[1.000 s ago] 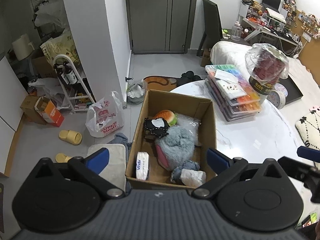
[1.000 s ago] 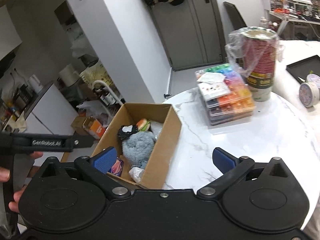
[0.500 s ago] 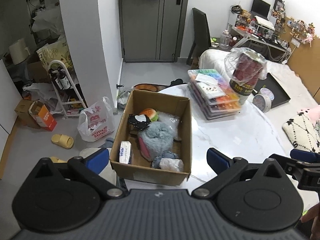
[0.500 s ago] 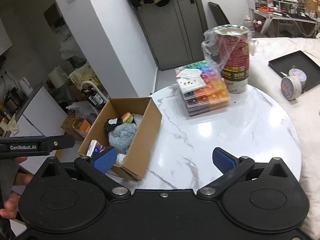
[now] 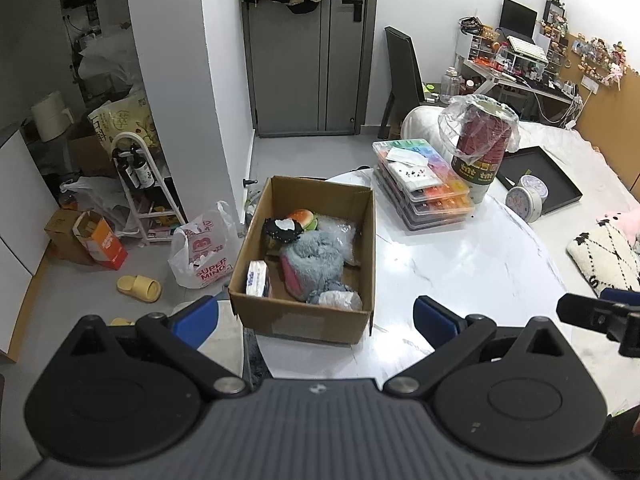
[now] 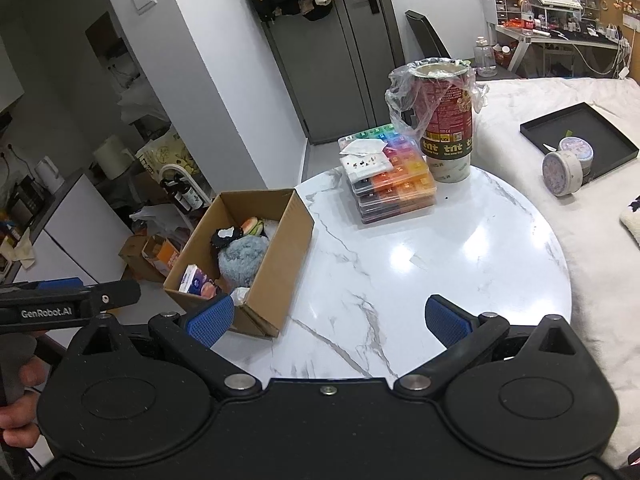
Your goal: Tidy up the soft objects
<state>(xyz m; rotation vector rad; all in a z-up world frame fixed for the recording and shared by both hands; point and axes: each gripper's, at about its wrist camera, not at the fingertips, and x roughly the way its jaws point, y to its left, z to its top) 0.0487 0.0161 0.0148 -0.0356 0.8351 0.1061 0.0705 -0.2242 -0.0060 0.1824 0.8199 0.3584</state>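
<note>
Cardboard box (image 5: pixel 304 320), one, open-topped, at the white marble table's (image 5: pixel 460 256) left edge, long axis running away from both grippers. Inside: one grey plush (image 5: pixel 316 258), one burger toy (image 5: pixel 303 216), one tissue pack (image 5: pixel 257 278). Left gripper (image 5: pixel 316 316) and right gripper (image 6: pixel 328 318) both spread wide, empty.

Bare marble table (image 6: pixel 420 264) lies open between cardboard box (image 6: pixel 280 256) and organizer stack (image 6: pixel 394 188).

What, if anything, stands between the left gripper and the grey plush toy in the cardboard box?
Only the cardboard box's near wall. The left gripper, jaws open and empty, sits just behind it; the grey plush toy lies uncovered inside, so it is reachable from above.
</note>
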